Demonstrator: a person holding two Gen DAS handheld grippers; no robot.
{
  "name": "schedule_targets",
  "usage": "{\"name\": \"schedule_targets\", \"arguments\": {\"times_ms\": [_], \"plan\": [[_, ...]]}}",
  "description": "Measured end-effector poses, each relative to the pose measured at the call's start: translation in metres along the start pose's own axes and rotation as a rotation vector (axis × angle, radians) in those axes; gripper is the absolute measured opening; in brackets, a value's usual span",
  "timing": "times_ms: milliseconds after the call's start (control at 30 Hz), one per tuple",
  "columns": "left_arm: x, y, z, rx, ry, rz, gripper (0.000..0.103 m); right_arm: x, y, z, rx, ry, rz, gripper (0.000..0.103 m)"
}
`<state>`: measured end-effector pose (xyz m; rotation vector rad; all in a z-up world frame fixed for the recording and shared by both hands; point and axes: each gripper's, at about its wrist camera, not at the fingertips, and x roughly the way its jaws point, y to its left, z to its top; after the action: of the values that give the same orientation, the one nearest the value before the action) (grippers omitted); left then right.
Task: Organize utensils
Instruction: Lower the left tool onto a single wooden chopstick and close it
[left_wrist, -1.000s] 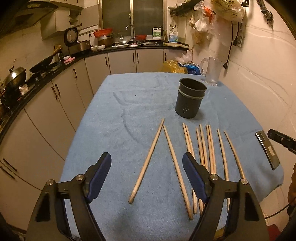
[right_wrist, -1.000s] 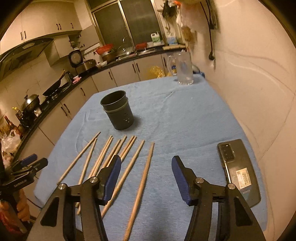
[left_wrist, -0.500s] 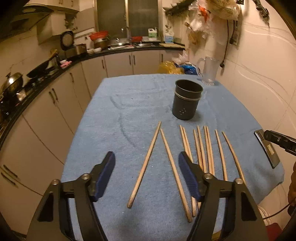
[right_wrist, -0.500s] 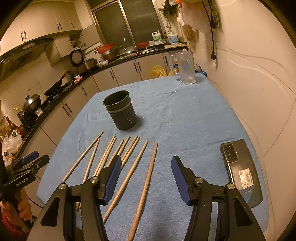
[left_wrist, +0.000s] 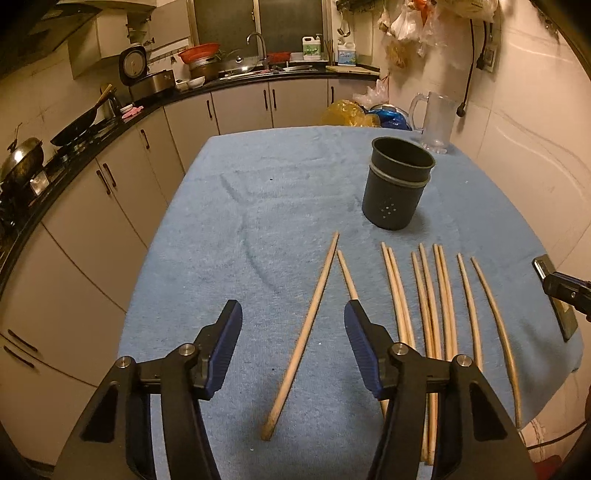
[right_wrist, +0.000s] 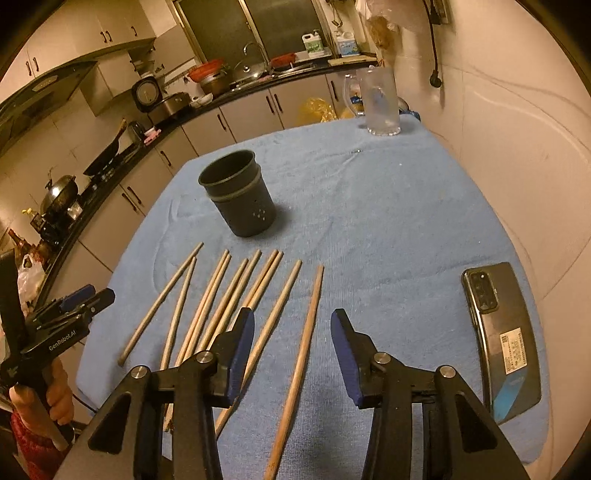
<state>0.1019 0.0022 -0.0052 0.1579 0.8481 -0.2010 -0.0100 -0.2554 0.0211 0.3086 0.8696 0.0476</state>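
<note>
Several wooden chopsticks lie side by side on the blue cloth, also in the right wrist view. A dark cylindrical holder stands upright and empty behind them, also in the right wrist view. My left gripper is open and empty, hovering over the leftmost chopstick. My right gripper is open and empty, with the rightmost chopstick lying between its fingers below. The left gripper shows at the left edge of the right wrist view.
A black phone lies on the cloth at the right. A clear glass pitcher stands at the far right corner. Kitchen cabinets and a counter run along the left, a wall along the right.
Both grippers have moved forward and lower toward the chopsticks, staying open. The left gripper has shifted so the leftmost chopstick lies between its fingers.
</note>
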Motion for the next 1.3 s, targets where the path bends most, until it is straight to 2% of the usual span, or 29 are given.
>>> {"name": "schedule_targets", "arguments": {"times_ms": [133,467,733,933,1133,1200,1267,1300], "plan": [[0.008,0.002,0.002,0.004,0.019,0.004,0.051,0.007,-0.001,0.002,0.000,0.019,-0.006,0.047],[0.028,0.002,0.005,0.025,0.063,-0.003,0.051,0.032,-0.008,0.007,0.022,0.093,-0.014,0.045],[0.056,0.001,0.017,0.034,0.141,-0.051,0.051,0.049,-0.014,0.012,0.047,0.156,-0.018,0.039],[0.092,-0.010,0.031,0.078,0.223,-0.073,0.051,0.067,-0.021,0.019,0.076,0.210,-0.022,0.035],[0.113,-0.030,0.042,0.149,0.255,-0.071,0.050,0.083,-0.025,0.032,0.098,0.273,-0.025,0.031],[0.121,-0.035,0.044,0.165,0.269,-0.068,0.046,0.089,-0.025,0.034,0.094,0.289,-0.030,0.031],[0.129,-0.037,0.044,0.178,0.292,-0.048,0.031,0.095,-0.021,0.036,0.089,0.303,-0.036,0.031],[0.133,-0.037,0.044,0.180,0.303,-0.047,0.027,0.098,-0.019,0.036,0.080,0.312,-0.040,0.031]]}}
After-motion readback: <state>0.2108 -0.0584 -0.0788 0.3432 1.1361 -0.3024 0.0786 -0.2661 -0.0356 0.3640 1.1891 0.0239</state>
